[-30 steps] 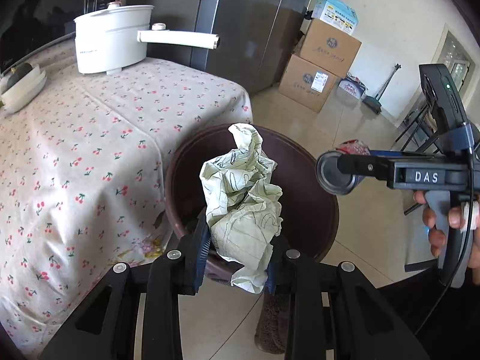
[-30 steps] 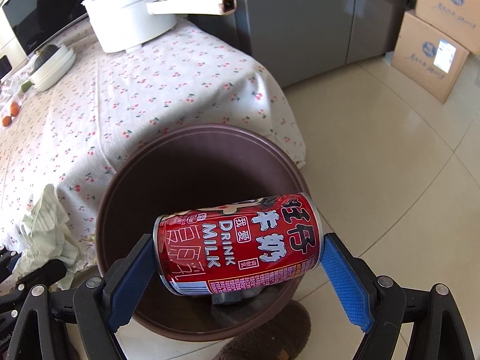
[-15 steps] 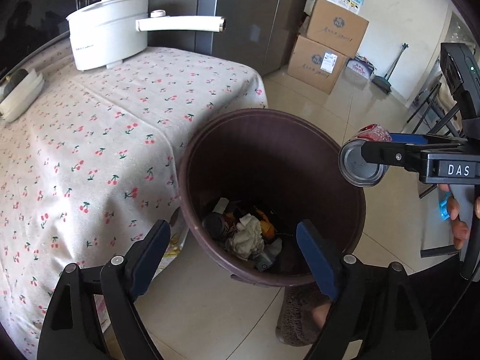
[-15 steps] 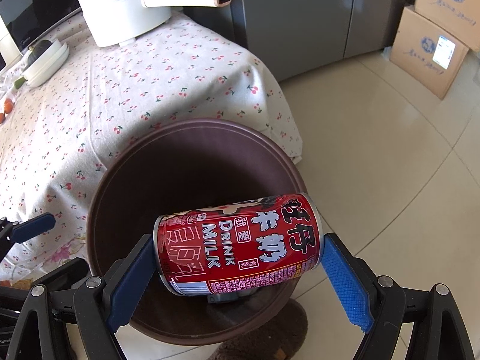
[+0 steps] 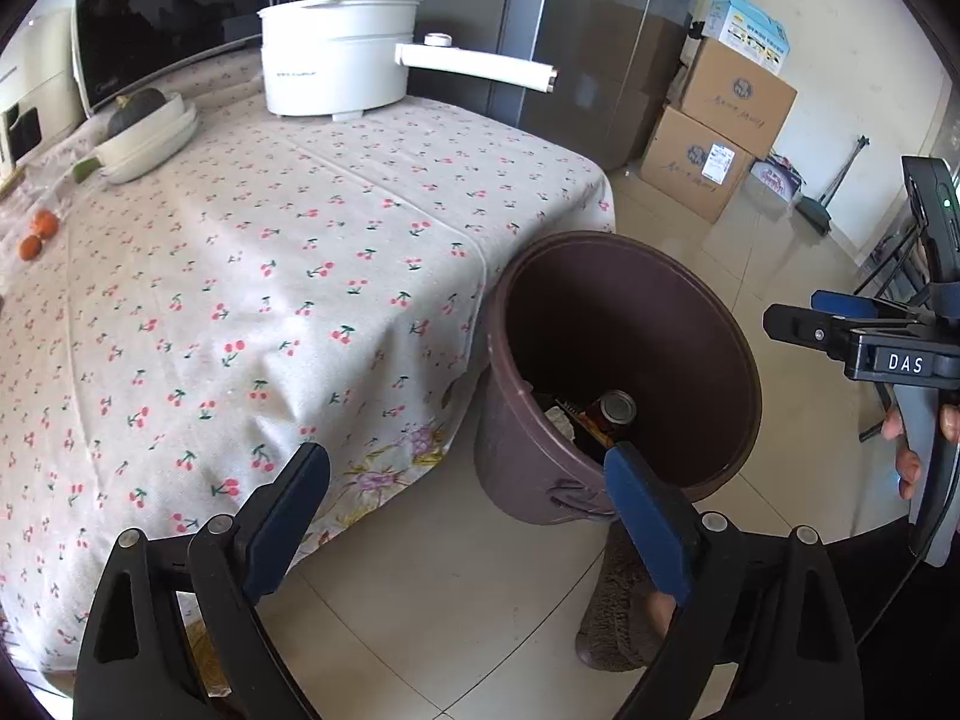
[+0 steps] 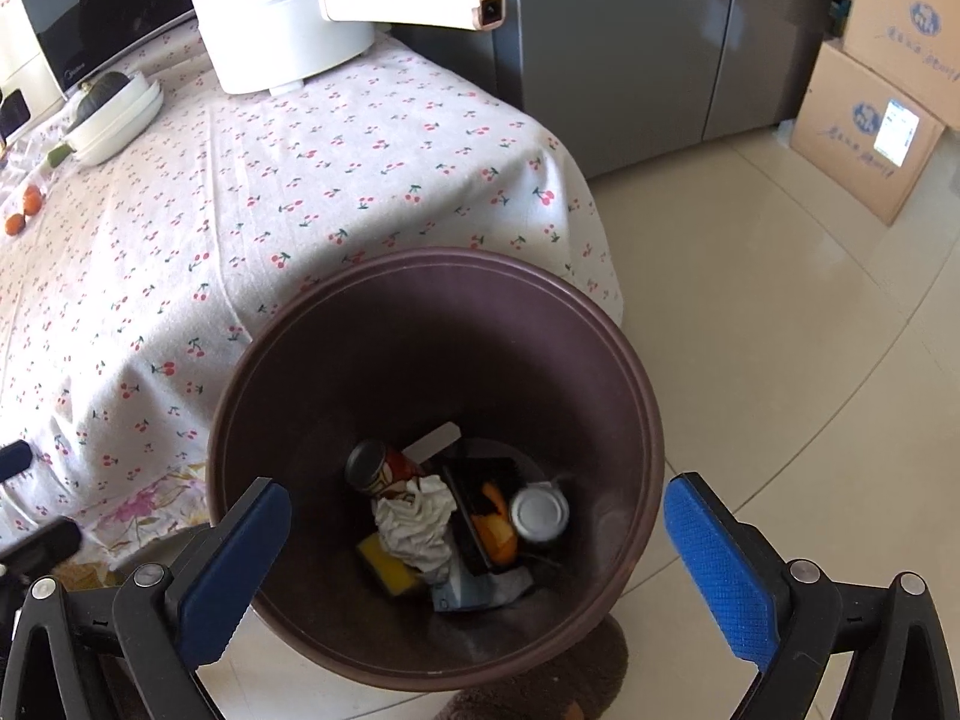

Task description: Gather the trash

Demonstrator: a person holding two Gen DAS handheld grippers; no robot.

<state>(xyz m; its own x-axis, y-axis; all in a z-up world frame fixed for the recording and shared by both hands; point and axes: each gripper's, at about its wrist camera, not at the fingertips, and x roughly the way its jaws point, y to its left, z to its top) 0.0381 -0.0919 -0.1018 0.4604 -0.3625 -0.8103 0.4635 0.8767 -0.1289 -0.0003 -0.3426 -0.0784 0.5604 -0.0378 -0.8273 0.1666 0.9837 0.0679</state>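
Note:
A brown round trash bin (image 6: 420,258) stands on the floor against the table corner. Inside lie a crumpled patterned paper (image 6: 414,522), a milk can (image 6: 539,513) with its silver end up, another can (image 6: 375,468), orange peel and a yellow sponge. My right gripper (image 6: 477,495) hangs over the bin's mouth, its jaws opening with nothing between them. My left gripper (image 5: 465,468) is beside the bin (image 5: 600,240) at the tablecloth's hem, its jaws opening too and nothing in them. The right gripper (image 5: 798,315) shows at the right edge of the left wrist view, held by a hand.
The table (image 5: 300,240) wears a cherry-print cloth and carries a white pot (image 5: 336,54) with a long handle, a microwave (image 5: 168,24), a dish with a squash (image 5: 144,126) and small oranges (image 5: 39,234). A grey fridge (image 6: 630,42) and cardboard boxes (image 5: 714,144) stand behind. A slippered foot (image 5: 624,612) is by the bin.
The left gripper opened, dropped the crumpled paper into the bin and swung left toward the table. The right gripper opened and the red milk can fell into the bin.

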